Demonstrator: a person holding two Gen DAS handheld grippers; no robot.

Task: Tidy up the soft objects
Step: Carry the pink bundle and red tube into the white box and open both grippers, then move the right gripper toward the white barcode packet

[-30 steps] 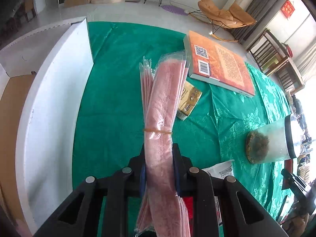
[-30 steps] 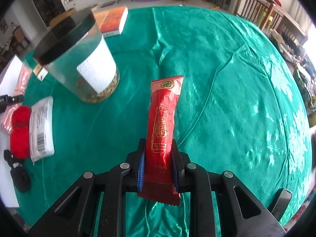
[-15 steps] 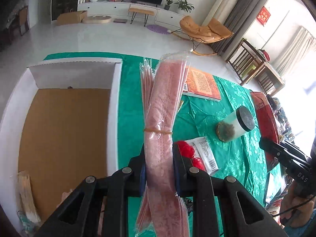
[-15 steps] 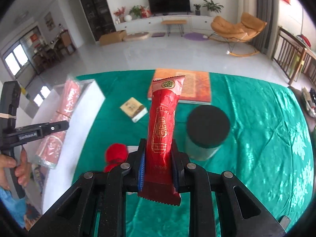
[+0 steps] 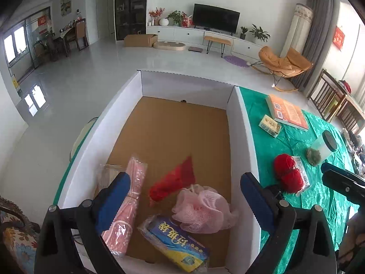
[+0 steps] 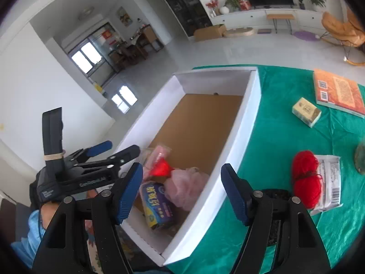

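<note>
My left gripper (image 5: 184,196) hangs over the white box (image 5: 241,137), its jaws opening with nothing between the pads. Below it in the box lie the pink banded bundle (image 5: 130,196), a blurred red packet (image 5: 173,180), a pink mesh sponge (image 5: 200,207) and a blue-yellow pack (image 5: 178,244). My right gripper (image 6: 182,178) is over the box's near right wall (image 6: 241,123), jaws also opening and empty; the red packet (image 6: 160,167) is beneath and apart from it. The left gripper (image 6: 118,149) shows beside it. Red yarn (image 6: 305,178) lies on the green cloth.
On the green tablecloth (image 5: 296,141) right of the box are an orange book (image 5: 288,111), a small yellow carton (image 5: 270,125), a clear jar with a black lid (image 5: 321,148) and a white packet (image 6: 328,180). A person's blue sleeve (image 6: 34,228) is at lower left.
Both grippers swung left over the box and opened. The pink bundle left the left jaws and the red packet left the right jaws; both are now in the box.
</note>
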